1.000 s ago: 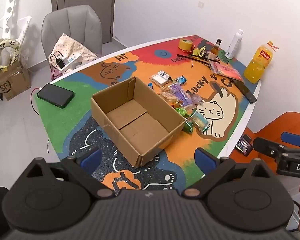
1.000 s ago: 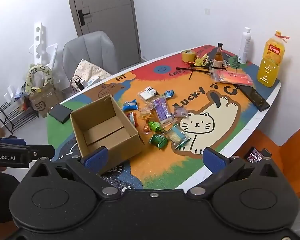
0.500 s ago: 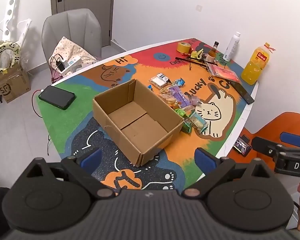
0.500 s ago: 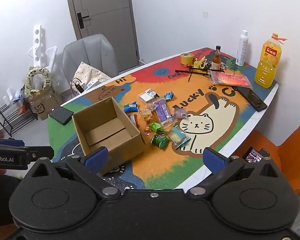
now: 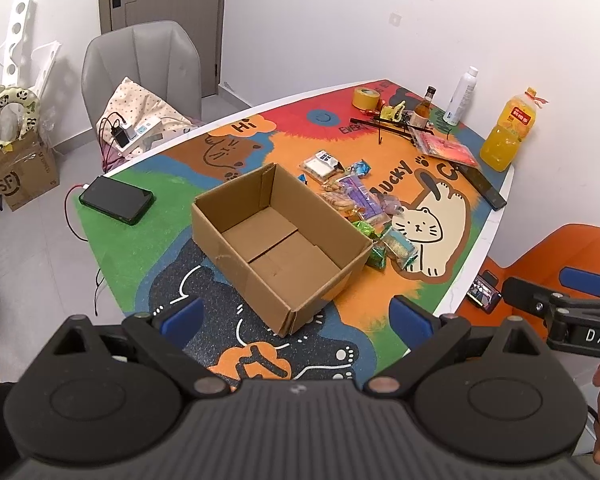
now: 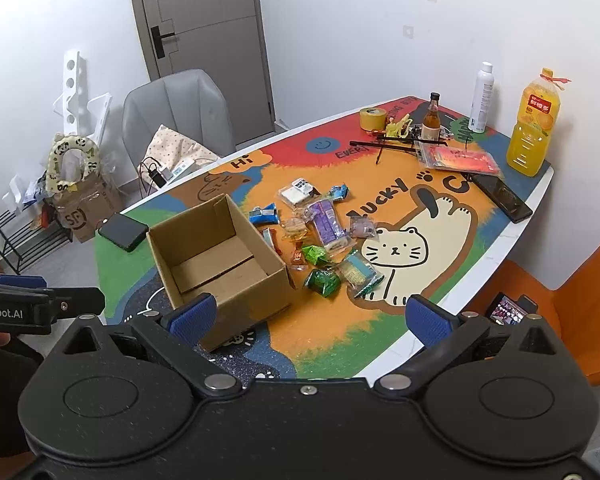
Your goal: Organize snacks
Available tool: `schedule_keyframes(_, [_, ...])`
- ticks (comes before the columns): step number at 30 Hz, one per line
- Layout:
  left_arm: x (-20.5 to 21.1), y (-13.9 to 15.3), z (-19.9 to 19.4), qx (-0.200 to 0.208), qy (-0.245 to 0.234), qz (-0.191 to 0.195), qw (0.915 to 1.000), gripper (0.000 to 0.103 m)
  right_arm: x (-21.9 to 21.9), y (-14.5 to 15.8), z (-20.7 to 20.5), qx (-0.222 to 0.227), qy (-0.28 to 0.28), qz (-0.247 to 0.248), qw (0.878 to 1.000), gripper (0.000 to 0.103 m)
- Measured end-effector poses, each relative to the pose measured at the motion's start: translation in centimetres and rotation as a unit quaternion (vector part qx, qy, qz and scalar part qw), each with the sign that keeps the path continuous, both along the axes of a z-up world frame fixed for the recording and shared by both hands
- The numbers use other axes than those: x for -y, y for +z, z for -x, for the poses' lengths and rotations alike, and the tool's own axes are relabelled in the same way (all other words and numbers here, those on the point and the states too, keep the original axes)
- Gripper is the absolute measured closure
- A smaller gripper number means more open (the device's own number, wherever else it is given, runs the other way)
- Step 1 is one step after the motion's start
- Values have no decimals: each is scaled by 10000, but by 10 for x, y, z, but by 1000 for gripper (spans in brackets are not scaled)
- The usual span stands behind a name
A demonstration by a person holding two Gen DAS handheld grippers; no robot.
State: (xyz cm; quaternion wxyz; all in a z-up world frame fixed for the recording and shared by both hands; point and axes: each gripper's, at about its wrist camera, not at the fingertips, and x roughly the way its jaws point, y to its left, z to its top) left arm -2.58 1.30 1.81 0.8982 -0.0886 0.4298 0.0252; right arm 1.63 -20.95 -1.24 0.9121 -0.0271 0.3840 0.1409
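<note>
While spread wide, both grippers empty.

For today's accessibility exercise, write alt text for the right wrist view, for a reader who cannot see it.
An empty brown cardboard box sits open on a colourful cartoon-cat table, with small wrapped snack packets scattered just to its right. The right gripper hangs above the near edge, its blue-padded fingers spread wide, holding nothing. A tall orange juice bottle stands at the far corner.

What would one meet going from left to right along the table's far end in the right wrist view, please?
Tape roll → brown bottle → white spray can → orange juice bottle.
</note>
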Motion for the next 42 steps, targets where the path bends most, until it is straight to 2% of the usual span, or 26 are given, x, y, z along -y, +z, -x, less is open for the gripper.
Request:
schedule_keyframes(26, [-2, 6, -1, 57, 8, -24, 10000, 4, 1, 2, 4, 96, -112, 29, 9999, 0])
schedule_keyframes(42, [-5, 6, 0, 100, 28, -54, 9999, 4, -3, 2, 5, 189, 3, -36, 9998, 0])
